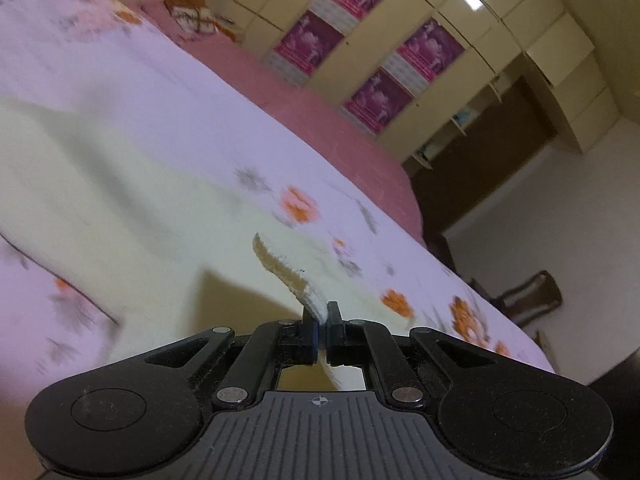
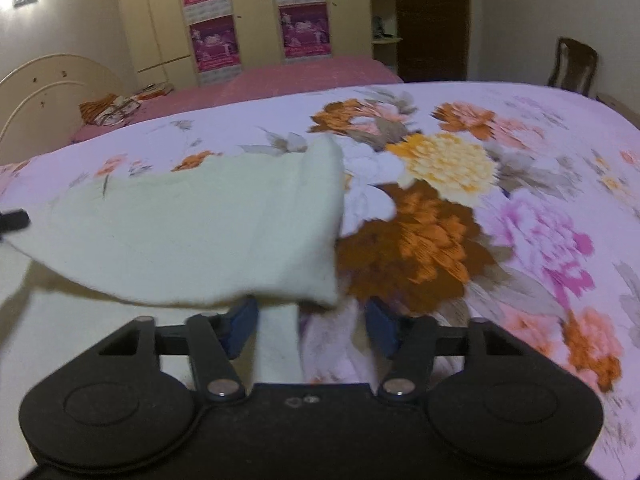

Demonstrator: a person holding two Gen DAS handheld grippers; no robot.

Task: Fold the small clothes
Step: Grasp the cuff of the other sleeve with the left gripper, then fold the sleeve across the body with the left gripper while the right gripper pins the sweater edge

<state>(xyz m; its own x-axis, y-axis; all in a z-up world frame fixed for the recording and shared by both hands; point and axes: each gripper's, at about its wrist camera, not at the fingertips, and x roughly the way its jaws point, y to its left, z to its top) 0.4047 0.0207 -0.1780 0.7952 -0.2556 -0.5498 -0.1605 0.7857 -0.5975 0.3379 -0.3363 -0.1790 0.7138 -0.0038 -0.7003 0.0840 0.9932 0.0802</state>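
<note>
While pinching a corner of the cream garment point(image 1: 132, 184), left gripper point(image 1: 321, 320) with jaws pressed together on a thin fold of fabric, lifted clear of the floral bedspread point(image 1: 120, 92). Rest of garment spread across bedspread, trailing away up and to the left in the left wrist view, blurred.

Right gripper point(image 2: 312, 322) with jaws spread wide, blue pads point(image 2: 242, 330) on either side of the gap, gripping nothing. Garment's folded-over edge draped just ahead of and partly over the left finger, one lower layer of cream fabric lying between the jaws; contact with the pads impossible to judge through the blur. Garment on the left half of the bedspread in this view, large orange, yellow and pink flowers just to its right.

Beyond: pink bed point(image 2: 304, 72), cream wardrobe point(image 2: 160, 16) with magenta posters point(image 2: 214, 42), wooden chair point(image 2: 572, 66) near the wall.
</note>
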